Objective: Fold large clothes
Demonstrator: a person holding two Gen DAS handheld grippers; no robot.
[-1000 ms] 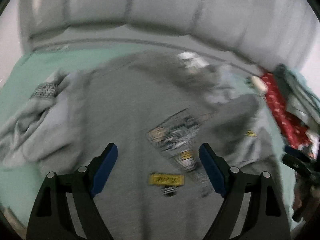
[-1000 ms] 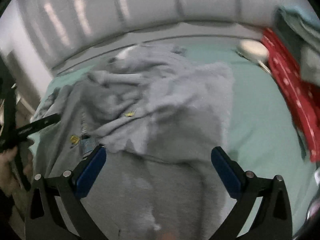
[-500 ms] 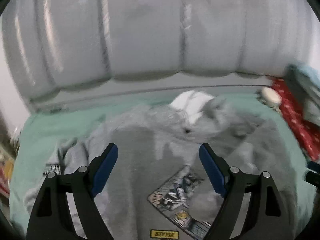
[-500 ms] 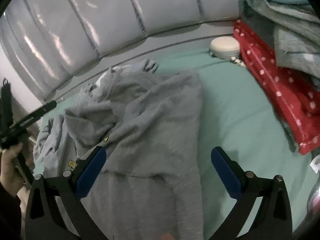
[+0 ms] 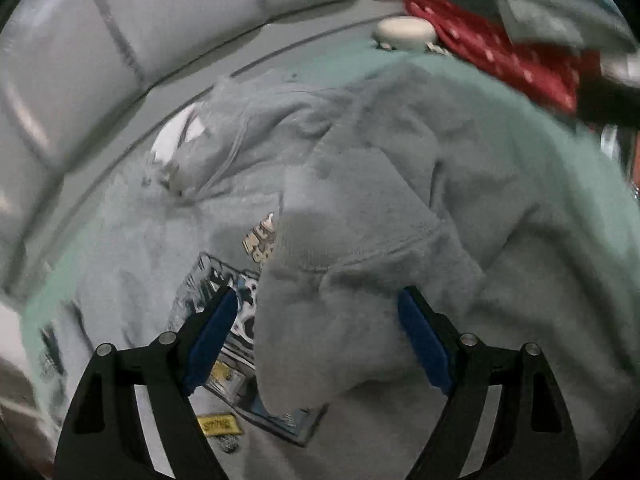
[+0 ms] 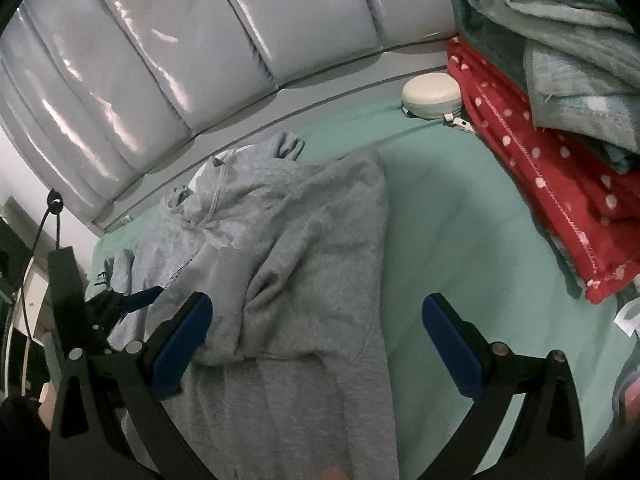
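Grey hoodie (image 6: 304, 240) lies on the green bed sheet (image 6: 460, 240), hood toward the far headboard (image 6: 200, 40). One sleeve (image 5: 344, 280) folded across the chest print (image 5: 224, 320), half covering it. Both grippers, left (image 5: 316, 332) and right (image 6: 316, 336), fingers wide apart, holding nothing. Since half a second ago: left gripper swung right, now low over the sleeve; right gripper pulled back nearer.

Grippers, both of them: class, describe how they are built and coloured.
The left gripper and right gripper match: black open-frame arms with silver rivets, two fingers each faced with blue pads. A black cable loops above the left one in the right wrist view.
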